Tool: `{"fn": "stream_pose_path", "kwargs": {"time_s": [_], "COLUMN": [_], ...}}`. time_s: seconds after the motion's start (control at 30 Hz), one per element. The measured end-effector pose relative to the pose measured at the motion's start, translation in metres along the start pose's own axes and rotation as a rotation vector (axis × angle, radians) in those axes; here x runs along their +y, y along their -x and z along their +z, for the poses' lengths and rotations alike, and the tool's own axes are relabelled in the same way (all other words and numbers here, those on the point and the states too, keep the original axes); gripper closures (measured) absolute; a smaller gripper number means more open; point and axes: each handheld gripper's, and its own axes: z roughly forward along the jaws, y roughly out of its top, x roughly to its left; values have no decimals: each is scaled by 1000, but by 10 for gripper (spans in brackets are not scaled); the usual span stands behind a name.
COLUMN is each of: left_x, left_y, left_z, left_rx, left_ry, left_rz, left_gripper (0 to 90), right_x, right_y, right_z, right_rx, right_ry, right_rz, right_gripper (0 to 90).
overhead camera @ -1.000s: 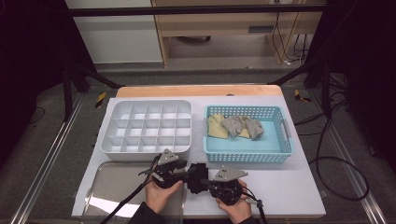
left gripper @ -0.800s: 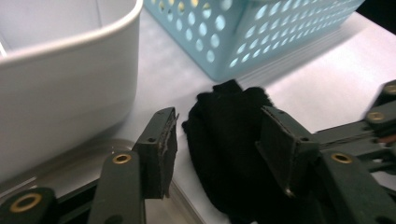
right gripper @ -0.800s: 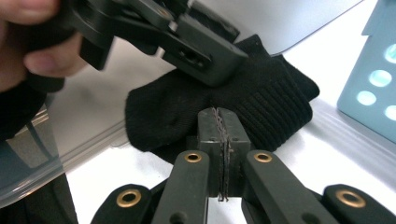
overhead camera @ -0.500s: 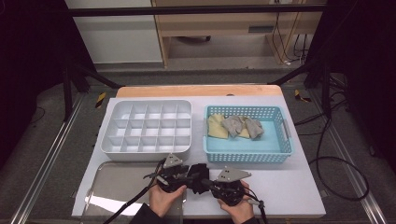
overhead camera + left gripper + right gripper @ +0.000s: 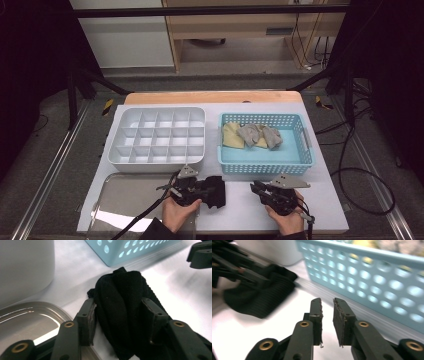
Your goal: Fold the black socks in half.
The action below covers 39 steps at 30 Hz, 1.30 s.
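A black rolled sock [image 5: 216,192] lies on the white table near the front edge, just right of a metal tray. My left gripper [image 5: 207,191] points right, and its jaws have just been closing on the sock. In the left gripper view, the bundle [image 5: 120,290] bulges between both pads [image 5: 91,320], which press on its sides. My right gripper [image 5: 254,189] sits apart to the right, pointing left toward the sock. Its jaws [image 5: 327,300] have just been opening and stand a narrow gap apart with nothing between them. From there the sock [image 5: 262,297] shows at the left.
A white compartment box [image 5: 156,135] stands behind the left hand. A blue perforated basket [image 5: 265,156] holding yellow and grey socks [image 5: 255,134] stands behind the right hand, close to the right gripper. The shiny metal tray [image 5: 125,200] lies at the front left.
The right gripper has pulled away to the right, off the black sock, and its jaws have parted a little. The left gripper has stayed in place with the sock.
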Motion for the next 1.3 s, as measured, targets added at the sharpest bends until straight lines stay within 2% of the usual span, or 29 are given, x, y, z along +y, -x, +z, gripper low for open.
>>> {"fn": "stream_pose_path", "kwargs": {"time_s": [0.27, 0.5, 0.7, 0.87, 1.0, 1.23, 1.3], "left_x": [1, 1, 1, 3, 4, 11, 13], "left_y": [-1, -1, 0, 1, 5, 13, 14], "left_z": [3, 2, 0, -3, -10, -30, -36], "left_rx": [-18, -44, -47, -56, -67, -37, -36], "left_ry": [-21, -19, -8, 4, 15, 48, 53], "left_rz": [-38, -50, -46, -33, -3, 67, 76], "left_gripper": [515, 604, 675, 695, 697, 698, 698], "right_x": [-4, -6, -8, -9, -10, -11, -11], "right_y": [12, 20, 27, 29, 31, 32, 32], "right_z": [-7, -10, -17, -18, -19, -19, -19], "right_rx": [-24, -37, -46, -45, -47, -51, -52], "right_ry": [2, 2, 13, 18, 20, 17, 17], "right_rz": [31, 50, 73, 79, 84, 87, 84], "right_gripper": [694, 659, 649, 644, 641, 635, 634]}}
